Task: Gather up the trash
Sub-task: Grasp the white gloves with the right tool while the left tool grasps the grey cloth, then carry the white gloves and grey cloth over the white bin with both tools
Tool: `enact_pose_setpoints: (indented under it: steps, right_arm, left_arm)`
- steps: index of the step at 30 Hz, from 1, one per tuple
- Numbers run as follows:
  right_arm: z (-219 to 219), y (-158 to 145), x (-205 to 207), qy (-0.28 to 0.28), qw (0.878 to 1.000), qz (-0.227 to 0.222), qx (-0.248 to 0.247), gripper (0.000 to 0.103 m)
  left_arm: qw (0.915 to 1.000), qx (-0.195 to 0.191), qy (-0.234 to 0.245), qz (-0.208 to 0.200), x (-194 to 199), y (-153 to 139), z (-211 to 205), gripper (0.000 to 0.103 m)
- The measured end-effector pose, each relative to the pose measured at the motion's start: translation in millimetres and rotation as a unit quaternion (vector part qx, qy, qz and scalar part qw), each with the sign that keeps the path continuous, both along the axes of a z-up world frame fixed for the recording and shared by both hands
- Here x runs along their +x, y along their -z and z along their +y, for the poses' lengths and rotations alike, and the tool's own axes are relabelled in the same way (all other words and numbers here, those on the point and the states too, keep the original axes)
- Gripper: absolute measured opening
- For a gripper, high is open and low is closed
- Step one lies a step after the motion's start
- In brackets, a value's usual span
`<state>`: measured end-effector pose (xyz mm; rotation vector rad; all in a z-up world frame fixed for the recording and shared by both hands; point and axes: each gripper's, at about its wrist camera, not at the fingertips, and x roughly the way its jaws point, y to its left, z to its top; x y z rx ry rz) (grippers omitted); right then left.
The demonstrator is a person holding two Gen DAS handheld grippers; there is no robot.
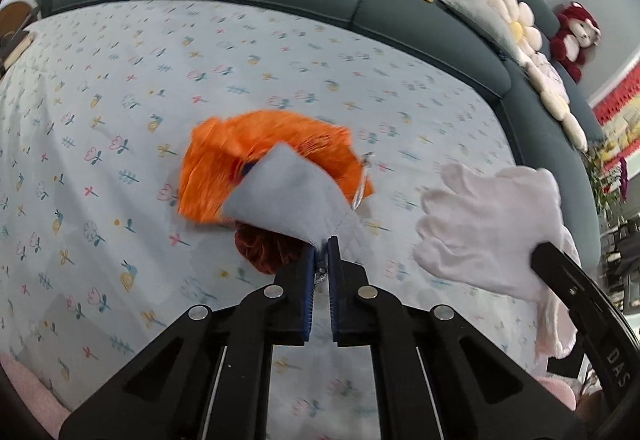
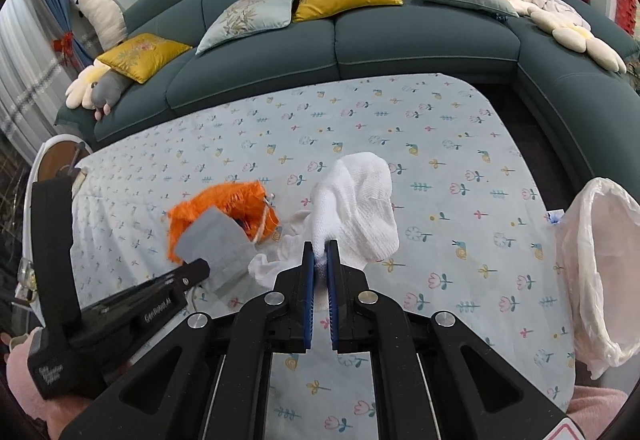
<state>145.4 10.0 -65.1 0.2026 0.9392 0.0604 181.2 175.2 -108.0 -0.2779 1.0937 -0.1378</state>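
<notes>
My left gripper (image 1: pixel 323 244) is shut on the corner of a grey sheet (image 1: pixel 280 191). The sheet lies against a crumpled orange net bag (image 1: pixel 240 163), with a dark red clump (image 1: pixel 260 252) just under it. The right wrist view shows the same left gripper (image 2: pixel 200 268) at the grey sheet (image 2: pixel 216 236) and the orange net bag (image 2: pixel 208 205). My right gripper (image 2: pixel 321 248) is shut on a white glove (image 2: pixel 360 199), which hangs above the flowered tablecloth (image 2: pixel 440 143). The left wrist view has the white glove (image 1: pixel 488 224) at right.
A bin lined with a white plastic bag (image 2: pixel 600 272) stands open at the table's right edge. A dark green corner sofa (image 2: pixel 400 35) with cushions and plush toys runs behind and to the right. A round stand (image 2: pixel 56 155) sits off the far left corner.
</notes>
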Motion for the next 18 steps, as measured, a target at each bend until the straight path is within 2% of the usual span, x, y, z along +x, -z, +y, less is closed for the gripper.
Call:
enact_pose_setpoints:
  steps: [10, 18]
  right_arm:
    - [-43, -24, -39, 0.032, 0.999, -0.030, 0.009, 0.006]
    - [-93, -42, -71, 0.072, 0.996, -0.056, 0.015, 0.006]
  left_arm:
    - [0.9976, -0.023, 0.054, -0.035, -38, -42, -53, 0.005]
    - [0.9922, -0.024, 0.104, -0.066, -63, -73, -109, 0.005]
